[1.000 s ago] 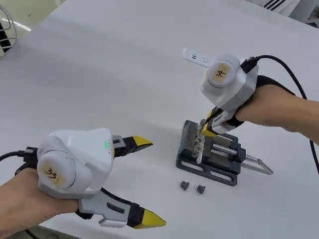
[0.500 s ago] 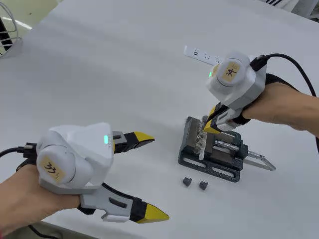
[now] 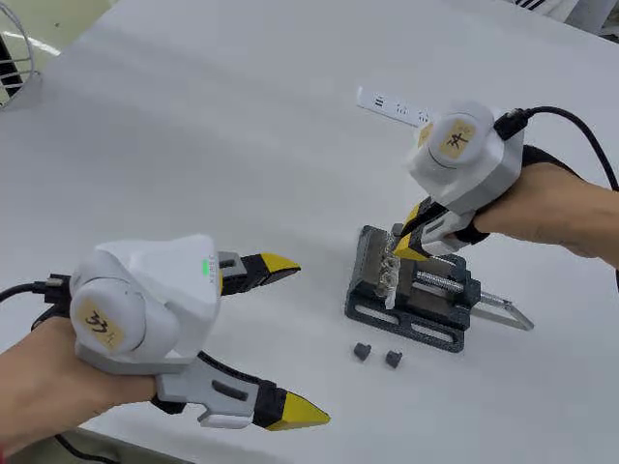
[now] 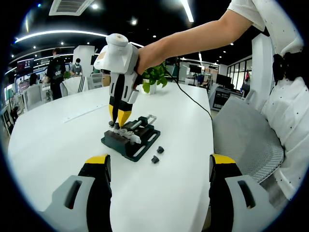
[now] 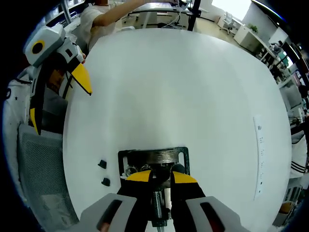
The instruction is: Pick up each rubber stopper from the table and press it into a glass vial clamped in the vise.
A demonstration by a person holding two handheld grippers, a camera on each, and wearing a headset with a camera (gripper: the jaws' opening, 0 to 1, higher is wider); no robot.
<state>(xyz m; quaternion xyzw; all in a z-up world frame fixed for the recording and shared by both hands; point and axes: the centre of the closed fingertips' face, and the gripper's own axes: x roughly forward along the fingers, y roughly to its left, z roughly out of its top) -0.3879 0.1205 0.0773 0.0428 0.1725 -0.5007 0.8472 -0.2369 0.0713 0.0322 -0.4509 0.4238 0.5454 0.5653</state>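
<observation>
Over the vise [image 3: 411, 327], right gripper [image 3: 399, 244] points tips-down at the row of glass vials [image 3: 387, 273] clamped there, jaws drawn narrow; cannot tell whether a stopper is pinched between them. The left gripper [image 3: 298, 340] hangs low over the table [image 3: 242, 145], well apart from the vise, jaws wide and empty. One loose rubber stopper [image 3: 362, 352] and a second stopper [image 3: 393, 359] sit side by side just beside the vise's near edge, between the vise and the left gripper. Judged nearer the right gripper, off to the left of its jaws in its own view.
</observation>
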